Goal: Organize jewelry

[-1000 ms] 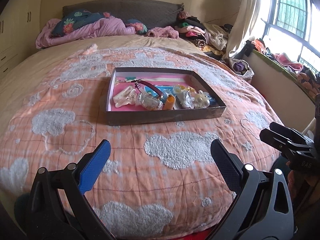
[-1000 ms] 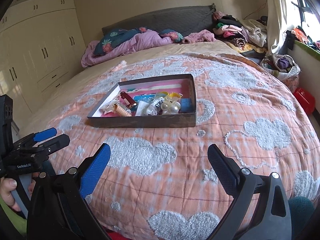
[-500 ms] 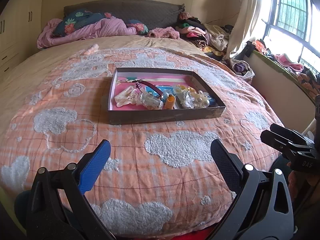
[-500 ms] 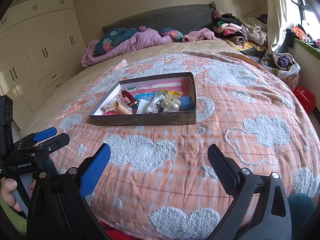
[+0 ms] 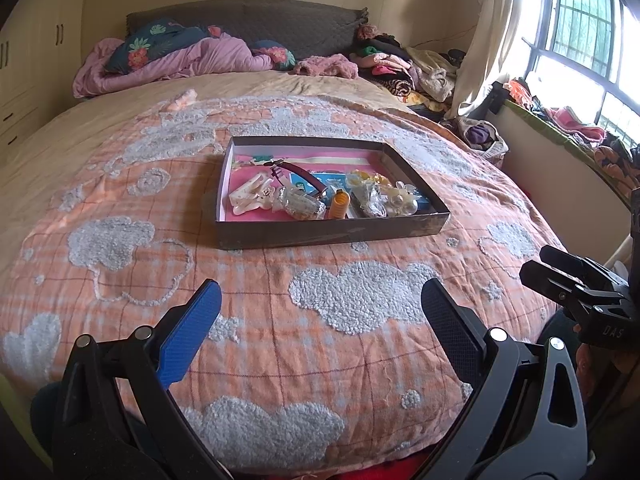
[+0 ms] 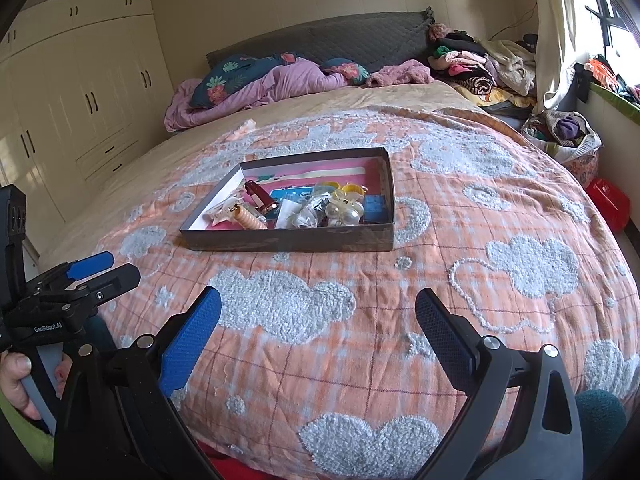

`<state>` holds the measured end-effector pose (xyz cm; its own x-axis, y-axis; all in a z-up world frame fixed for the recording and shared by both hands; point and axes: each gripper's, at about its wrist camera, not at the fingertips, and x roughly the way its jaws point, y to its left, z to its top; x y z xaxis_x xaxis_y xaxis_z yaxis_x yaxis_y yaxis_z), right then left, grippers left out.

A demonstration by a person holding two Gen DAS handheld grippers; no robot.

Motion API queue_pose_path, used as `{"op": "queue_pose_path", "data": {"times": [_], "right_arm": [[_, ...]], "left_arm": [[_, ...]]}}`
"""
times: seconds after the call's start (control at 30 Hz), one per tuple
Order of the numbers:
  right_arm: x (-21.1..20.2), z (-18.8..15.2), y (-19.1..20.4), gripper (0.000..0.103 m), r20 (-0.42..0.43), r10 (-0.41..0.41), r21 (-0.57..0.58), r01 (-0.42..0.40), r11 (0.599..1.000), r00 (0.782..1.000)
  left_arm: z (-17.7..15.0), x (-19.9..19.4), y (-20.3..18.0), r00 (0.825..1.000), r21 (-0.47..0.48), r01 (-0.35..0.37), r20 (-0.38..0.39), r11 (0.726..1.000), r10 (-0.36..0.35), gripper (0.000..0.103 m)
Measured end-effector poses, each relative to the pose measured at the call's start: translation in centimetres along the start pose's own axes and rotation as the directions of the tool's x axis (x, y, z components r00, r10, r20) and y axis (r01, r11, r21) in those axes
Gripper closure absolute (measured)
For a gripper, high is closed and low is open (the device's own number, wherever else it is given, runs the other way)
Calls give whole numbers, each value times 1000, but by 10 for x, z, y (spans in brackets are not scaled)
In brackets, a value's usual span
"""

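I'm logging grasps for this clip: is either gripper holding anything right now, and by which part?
Nothing is held. The left gripper and right gripper are both open and empty above the blanket, short of the jewelry box.

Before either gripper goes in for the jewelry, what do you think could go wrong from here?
1. The pieces lie heaped together in the box; the clear bag, pearl clip and watch overlap, so one pinch may drag several.
2. The box sits on a soft blanket; pressing its rim could tip it.
3. Both the left gripper and right gripper are open and far back.
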<state>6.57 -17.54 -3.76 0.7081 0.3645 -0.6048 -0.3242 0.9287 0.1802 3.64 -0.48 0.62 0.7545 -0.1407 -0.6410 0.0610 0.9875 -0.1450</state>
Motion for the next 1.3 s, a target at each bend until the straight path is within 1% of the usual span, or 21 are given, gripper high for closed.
{"op": "queue_pose_path", "data": {"times": [0.8,1.3], "right_arm": [[-2,4,7,6,2,9,-13,-9,1000,1000],[-3,3,7,6,3,9,-14,-9,1000,1000]], "left_arm": [[4,-2,5,1000,-10,0,3,1000,0,10],[4,-4,5,1000,-7,-15,1,1000,15,10]]}}
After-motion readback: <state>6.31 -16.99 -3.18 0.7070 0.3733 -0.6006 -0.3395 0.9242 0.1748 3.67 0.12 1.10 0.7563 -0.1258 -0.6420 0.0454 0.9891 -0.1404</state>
